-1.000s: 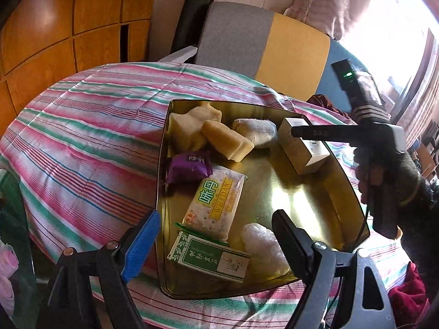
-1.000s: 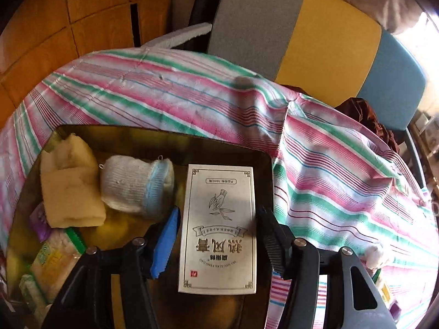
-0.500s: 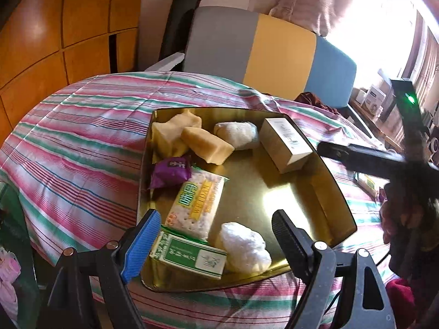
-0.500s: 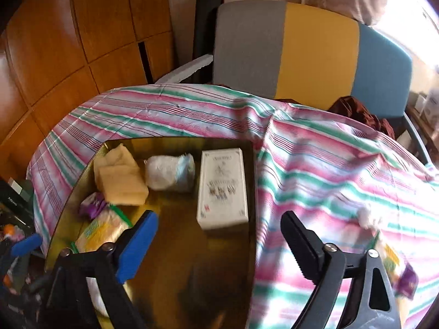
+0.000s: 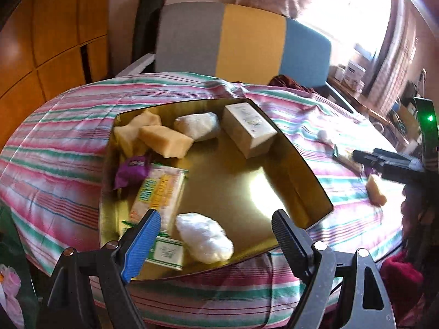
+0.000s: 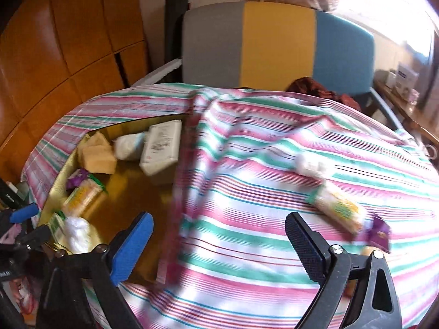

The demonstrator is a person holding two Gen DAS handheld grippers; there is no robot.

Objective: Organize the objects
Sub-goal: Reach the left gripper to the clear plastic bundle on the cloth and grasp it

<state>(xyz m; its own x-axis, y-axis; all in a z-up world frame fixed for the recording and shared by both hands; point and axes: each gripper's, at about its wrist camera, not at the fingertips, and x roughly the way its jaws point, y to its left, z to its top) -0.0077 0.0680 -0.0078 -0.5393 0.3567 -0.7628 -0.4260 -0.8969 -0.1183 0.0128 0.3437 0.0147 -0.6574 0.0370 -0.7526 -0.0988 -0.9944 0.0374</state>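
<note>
A gold tray [image 5: 274, 181] on the striped cloth holds yellow sponges [image 5: 164, 139], a white rolled cloth [image 5: 197, 126], a beige box [image 5: 248, 128], a purple packet [image 5: 131, 167], a cracker packet [image 5: 159, 194], a white fluffy wad [image 5: 204, 237] and a green-and-white box [image 5: 167, 252]. My left gripper [image 5: 216, 244] hangs open over the tray's near edge, holding nothing. My right gripper [image 6: 219, 246] is above the cloth to the right of the tray [image 6: 131, 186]; its jaws are opening with nothing between them. The beige box [image 6: 162, 148] lies in the tray.
On the cloth right of the tray lie a white roll [image 6: 310, 166], a cracker packet [image 6: 337, 208], a purple packet [image 6: 380, 233] and a yellow sponge [image 5: 377, 194]. A grey, yellow and blue chair back [image 6: 277, 46] stands behind the table, wooden panels to the left.
The right gripper let go of the beige box in the tray, opened wide and moved right over the cloth. The left gripper drew back a little from the tray.
</note>
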